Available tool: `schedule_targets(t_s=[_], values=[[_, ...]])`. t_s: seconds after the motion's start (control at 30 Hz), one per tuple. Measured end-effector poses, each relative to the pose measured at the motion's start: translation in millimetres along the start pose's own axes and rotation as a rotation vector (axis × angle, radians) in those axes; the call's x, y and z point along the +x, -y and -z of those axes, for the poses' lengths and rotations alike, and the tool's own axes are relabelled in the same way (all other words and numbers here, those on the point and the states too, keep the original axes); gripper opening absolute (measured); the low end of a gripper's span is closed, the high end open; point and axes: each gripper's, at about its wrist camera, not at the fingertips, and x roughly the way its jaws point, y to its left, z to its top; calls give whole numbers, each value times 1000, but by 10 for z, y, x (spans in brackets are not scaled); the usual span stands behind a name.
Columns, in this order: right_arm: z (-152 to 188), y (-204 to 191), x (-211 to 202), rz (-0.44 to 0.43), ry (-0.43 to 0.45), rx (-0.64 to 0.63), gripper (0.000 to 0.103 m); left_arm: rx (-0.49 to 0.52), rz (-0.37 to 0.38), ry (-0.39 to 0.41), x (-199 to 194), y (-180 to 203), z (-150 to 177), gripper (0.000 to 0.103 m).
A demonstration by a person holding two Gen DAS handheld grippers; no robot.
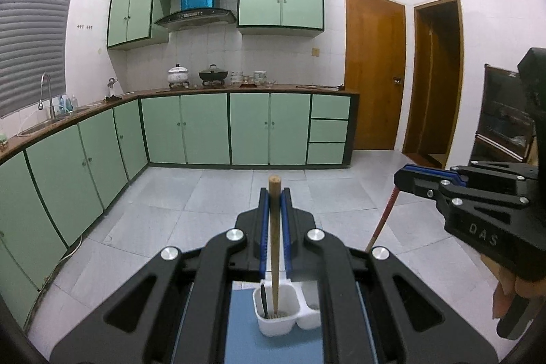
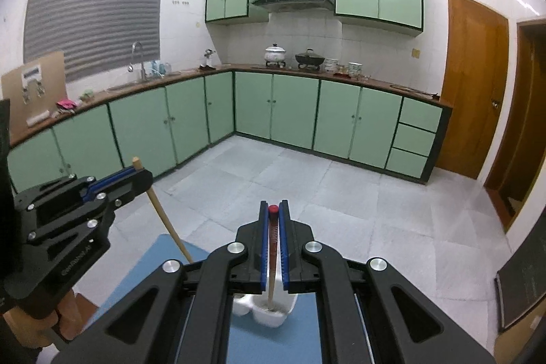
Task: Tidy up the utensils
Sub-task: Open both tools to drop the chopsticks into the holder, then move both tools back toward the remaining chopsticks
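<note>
Left tongs [image 1: 274,193] clamped on a plain wooden stick [image 1: 274,248], right tongs [image 2: 273,210] clamped on a red-capped wooden stick [image 2: 272,261]. Both lower ends sit in separate compartments of the white plastic two-cell utensil holder [image 1: 273,326] on the blue worktop [image 1: 245,330]. Judging progress: releasing remains; a dark utensil [image 1: 263,295] already stands beside the plain stick.

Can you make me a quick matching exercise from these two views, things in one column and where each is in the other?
Things:
1. plain wooden chopstick
2. red-capped chopstick
3. white plastic two-compartment holder
4. white lidded pot

Places:
A. on the blue mat
B. on the far counter
C. in the left gripper
D. in the right gripper

Pairs: 1-C, 2-D, 3-A, 4-B
</note>
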Motion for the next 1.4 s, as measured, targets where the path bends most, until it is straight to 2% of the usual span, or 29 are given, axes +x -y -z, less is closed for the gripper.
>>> schedule_targets(t_s=[0.13,0.27,0.3,0.33,0.37,0.43,0.5,0.6,0.67,0.73,0.83,0.93,0.97,1.07,1.17,1.27,1.3,1.33,1.4], values=[[244,47,398,3,-44,-4,6,-32,7,-58,431,-41,286,6],[632,95,657,-21,-98,11,7,-38,5,-116,609,-38,705,8],[701,106,649,-20,-97,19,9,-34,6,-122,601,-50,770,11],[755,118,615,-27,-95,30,9,-24,8,-127,568,-47,834,17],[779,116,575,-34,-93,40,10,-16,7,-122,498,-49,888,27],[826,142,426,-39,-77,52,11,-8,5,-110,344,-95,939,38],[882,173,179,-43,-48,65,14,-3,6,-96,95,-125,982,38],[1120,157,-309,-45,-10,87,20,5,-5,-85,-360,-171,1103,49],[1401,107,-615,-61,5,112,24,3,-15,-75,-679,-207,1268,58],[1787,2,-867,-75,-4,132,25,-12,-18,-80,-1052,-228,1572,61],[2555,-270,-1153,-75,-47,158,28,5,-33,-119,-1455,-128,2131,61],[3405,-635,-1245,-91,-154,212,29,-13,-25,-202,-1707,-44,2727,61],[3590,-761,-1274,-92,-178,224,29,-30,-32,-241,-1810,-22,2985,61],[4017,-1082,-1195,-115,-255,229,30,-67,-68,-290,-2064,-72,3390,61],[4142,-1298,-1127,-105,-258,206,30,-130,-79,-321,-2218,-209,3575,61],[4199,-1361,-1029,-103,-292,196,30,-152,-81,-331,-2276,-263,3623,61],[4220,-1339,-1012,-96,-300,192,31,-149,-76,-334,-2274,-265,3623,61],[4230,-1293,-1035,-74,-292,189,39,-143,-76,-334,-2277,-250,3630,61],[4237,-1124,-1078,-43,-288,211,41,-136,-61,-346,-2216,-211,3633,63]])
